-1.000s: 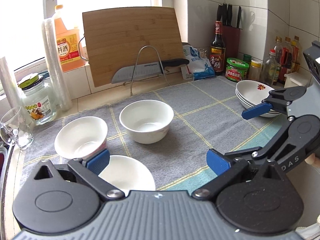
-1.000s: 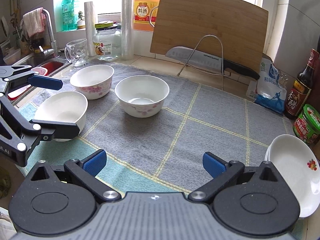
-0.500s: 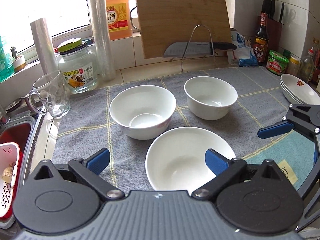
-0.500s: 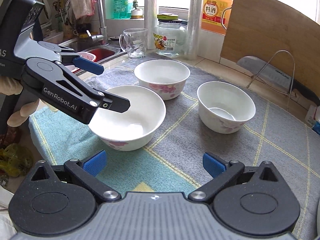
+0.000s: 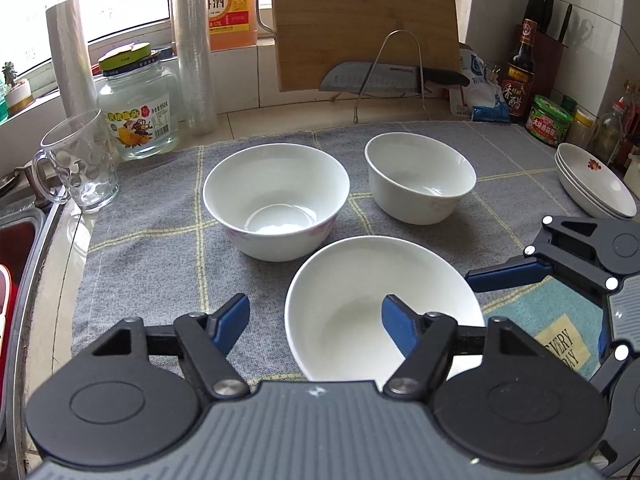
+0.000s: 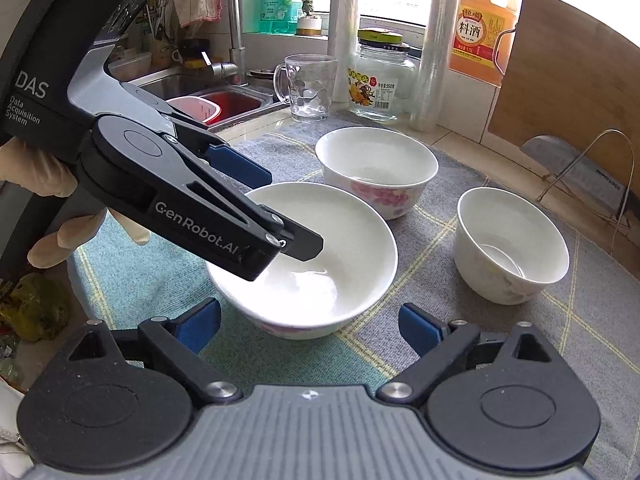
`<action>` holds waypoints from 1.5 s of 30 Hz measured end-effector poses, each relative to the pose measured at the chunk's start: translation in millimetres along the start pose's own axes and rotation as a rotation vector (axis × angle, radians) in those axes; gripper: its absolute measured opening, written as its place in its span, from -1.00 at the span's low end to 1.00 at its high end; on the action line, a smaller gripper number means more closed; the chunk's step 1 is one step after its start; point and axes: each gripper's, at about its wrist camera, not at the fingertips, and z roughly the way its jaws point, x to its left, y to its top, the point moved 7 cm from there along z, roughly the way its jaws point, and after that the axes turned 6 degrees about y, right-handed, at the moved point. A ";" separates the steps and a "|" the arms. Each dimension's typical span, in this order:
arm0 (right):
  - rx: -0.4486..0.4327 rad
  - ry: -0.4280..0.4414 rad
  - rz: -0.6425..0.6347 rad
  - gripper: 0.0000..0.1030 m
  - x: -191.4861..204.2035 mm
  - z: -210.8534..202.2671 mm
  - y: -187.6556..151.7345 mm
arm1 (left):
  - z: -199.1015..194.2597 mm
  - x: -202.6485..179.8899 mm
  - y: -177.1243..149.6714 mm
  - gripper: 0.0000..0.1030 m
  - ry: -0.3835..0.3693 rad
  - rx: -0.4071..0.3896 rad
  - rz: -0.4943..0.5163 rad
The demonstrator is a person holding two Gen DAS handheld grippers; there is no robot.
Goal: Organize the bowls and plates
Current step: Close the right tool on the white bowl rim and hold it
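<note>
Three white bowls stand on a grey mat. The nearest wide bowl (image 5: 360,304) (image 6: 320,256) sits at the mat's front. My left gripper (image 5: 316,324) is open, its right finger inside this bowl and its left finger outside the rim. In the right wrist view the left gripper (image 6: 280,216) reaches over the bowl's near rim. My right gripper (image 6: 310,324) is open and empty just in front of the same bowl. A pink-flowered bowl (image 5: 276,200) (image 6: 376,168) and a smaller bowl (image 5: 420,176) (image 6: 512,244) stand behind. Stacked plates (image 5: 596,184) lie far right.
A glass mug (image 5: 76,160), a jar (image 5: 138,108), plastic rolls, an oil bottle, a cutting board (image 5: 368,20) with a knife on a rack line the back. Sauce bottles and jars stand at the back right. A sink (image 6: 208,92) is to the left.
My left gripper has swung left and come down onto the nearest bowl, its right finger now inside the rim. My right gripper has turned left and closed in on the same bowl.
</note>
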 end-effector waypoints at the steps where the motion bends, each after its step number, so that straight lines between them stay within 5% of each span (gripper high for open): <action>1: 0.000 0.002 0.001 0.77 0.0 0.2 0.3 | 0.8 -0.2 0.5 0.32 -0.005 0.002 0.002; 13: 0.008 0.010 -0.031 0.65 2.1 2.6 2.6 | 7.5 -6.2 0.8 0.01 -0.054 0.020 0.012; 30: 0.013 -0.008 -0.032 0.63 3.0 -9.9 3.0 | 2.4 -13.7 5.4 -0.01 -0.089 0.008 0.030; 45: 0.028 -0.114 0.058 0.63 -34.4 -58.6 -31.9 | 10.9 -88.6 21.2 -0.01 -0.209 -0.014 0.116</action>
